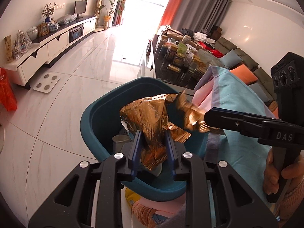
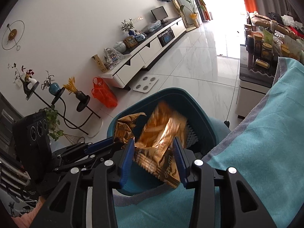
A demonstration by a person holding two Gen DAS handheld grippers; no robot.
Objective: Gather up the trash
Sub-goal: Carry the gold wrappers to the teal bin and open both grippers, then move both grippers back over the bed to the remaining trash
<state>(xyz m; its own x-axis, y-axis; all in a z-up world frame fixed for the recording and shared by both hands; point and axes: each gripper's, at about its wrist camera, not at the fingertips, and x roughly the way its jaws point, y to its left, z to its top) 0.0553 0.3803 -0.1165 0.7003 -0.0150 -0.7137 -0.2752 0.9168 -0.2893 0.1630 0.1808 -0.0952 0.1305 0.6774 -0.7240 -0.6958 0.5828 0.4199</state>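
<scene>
A teal trash bin [image 1: 91, 125] stands on the floor beside the bed; it also shows in the right wrist view [image 2: 201, 114]. My left gripper [image 1: 153, 134] is shut on a crumpled gold wrapper [image 1: 148, 117] and holds it over the bin's mouth. My right gripper [image 2: 153, 142] is shut on a second gold wrapper [image 2: 161, 138], also above the bin. In the left wrist view the right gripper [image 1: 206, 120] reaches in from the right with its wrapper [image 1: 190, 115]. In the right wrist view the left gripper's wrapper [image 2: 125, 127] hangs at the bin's left rim.
A light-blue blanket [image 2: 256, 142] lies right of the bin. A white scale [image 1: 46, 82] and an orange bag [image 2: 103, 93] sit on the marble floor. A white TV cabinet [image 1: 55, 45] lines the wall. A dark cluttered table [image 1: 178, 57] stands beyond the bin.
</scene>
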